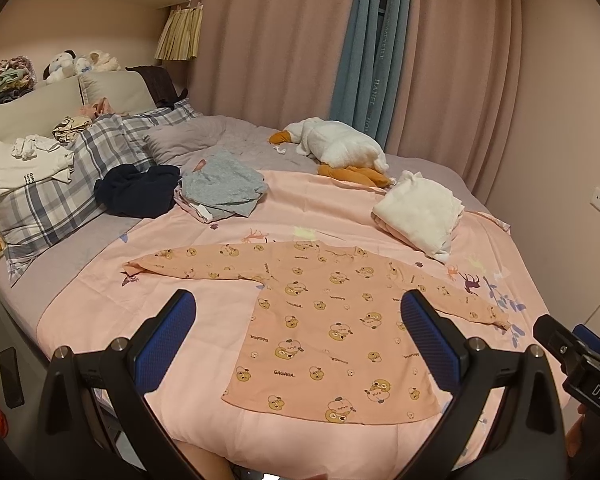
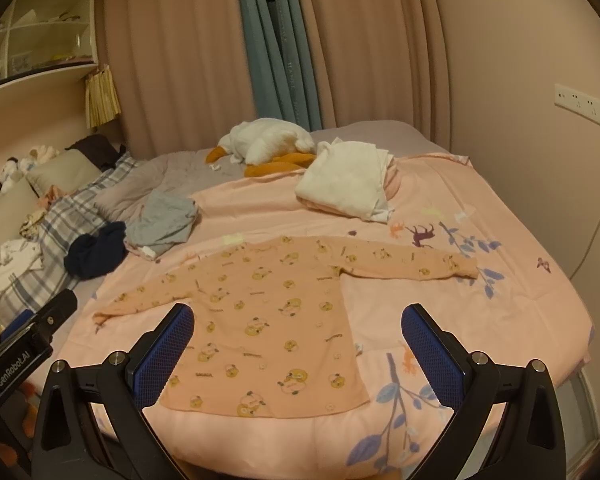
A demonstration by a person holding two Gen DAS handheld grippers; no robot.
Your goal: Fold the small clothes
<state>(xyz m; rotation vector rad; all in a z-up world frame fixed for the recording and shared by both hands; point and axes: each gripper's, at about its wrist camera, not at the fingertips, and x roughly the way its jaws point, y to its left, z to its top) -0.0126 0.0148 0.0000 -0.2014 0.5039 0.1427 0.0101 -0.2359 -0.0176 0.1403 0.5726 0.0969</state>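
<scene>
Jaws of left gripper and right gripper both spread wide, holding nothing, hovering above the near hem of the pink shirt. Shirt lies flat and face up on the pink bedspread, sleeves out to either side. Judged light, soft and limp; likely to droop and crease, so best pinched at a cuff or hem corner. Open bedspread borders the shirt on all sides. Beyond the shirt: grey clothes, folded white cloth, then plush goose.
</scene>
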